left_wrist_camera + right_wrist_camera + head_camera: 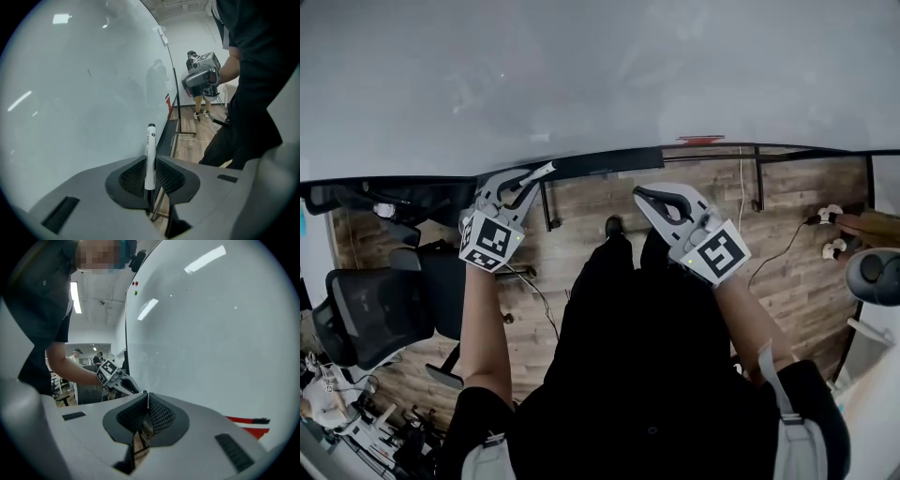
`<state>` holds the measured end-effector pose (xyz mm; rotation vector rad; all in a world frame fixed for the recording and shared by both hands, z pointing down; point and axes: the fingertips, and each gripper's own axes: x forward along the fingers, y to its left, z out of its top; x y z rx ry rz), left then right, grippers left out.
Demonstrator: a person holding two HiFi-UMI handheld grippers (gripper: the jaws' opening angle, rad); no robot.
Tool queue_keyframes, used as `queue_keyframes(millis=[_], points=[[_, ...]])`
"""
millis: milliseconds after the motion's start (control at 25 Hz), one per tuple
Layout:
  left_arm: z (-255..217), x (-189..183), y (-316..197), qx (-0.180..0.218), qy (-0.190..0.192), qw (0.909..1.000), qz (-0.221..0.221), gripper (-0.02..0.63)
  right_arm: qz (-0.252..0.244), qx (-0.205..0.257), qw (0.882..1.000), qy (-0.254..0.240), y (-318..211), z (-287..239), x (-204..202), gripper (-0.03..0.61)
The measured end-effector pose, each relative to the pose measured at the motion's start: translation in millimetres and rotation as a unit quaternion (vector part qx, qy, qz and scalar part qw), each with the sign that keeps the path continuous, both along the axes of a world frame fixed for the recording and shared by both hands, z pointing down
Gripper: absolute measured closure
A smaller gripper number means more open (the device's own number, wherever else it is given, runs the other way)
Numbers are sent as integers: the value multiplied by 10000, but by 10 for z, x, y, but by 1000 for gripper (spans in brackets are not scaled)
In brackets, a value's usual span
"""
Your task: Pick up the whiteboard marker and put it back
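White whiteboard marker (150, 140) tight in left gripper (150, 163), its label illegible; right gripper (147, 398) closed, empty.

Two grey grasping tools are in view: the left hand-held gripper (528, 184) at centre left of the head view and the right hand-held gripper (652, 199) at centre right. One white-barrelled, black-capped whiteboard marker (150, 157) shows. One large white whiteboard (600, 75) fills the top. One black office chair (366, 314) stands at the left edge.
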<state>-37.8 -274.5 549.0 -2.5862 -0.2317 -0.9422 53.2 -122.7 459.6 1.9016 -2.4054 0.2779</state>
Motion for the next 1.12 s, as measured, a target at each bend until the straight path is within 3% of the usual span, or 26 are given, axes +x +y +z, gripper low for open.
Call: queue_keyframes(millis=[360,600,1120], points=[[368,-5,35,494,-687,9950,528,540,18,-139,9999,31,72,74,-3,557],[567,-39,-25,840,-1177,9865,773,540,-103,-190,9998,40,86,115,-110,558],[778,-46,-90,955,-1604,9786,862,538,-314,-404,9986,140,118,251,-253,558]])
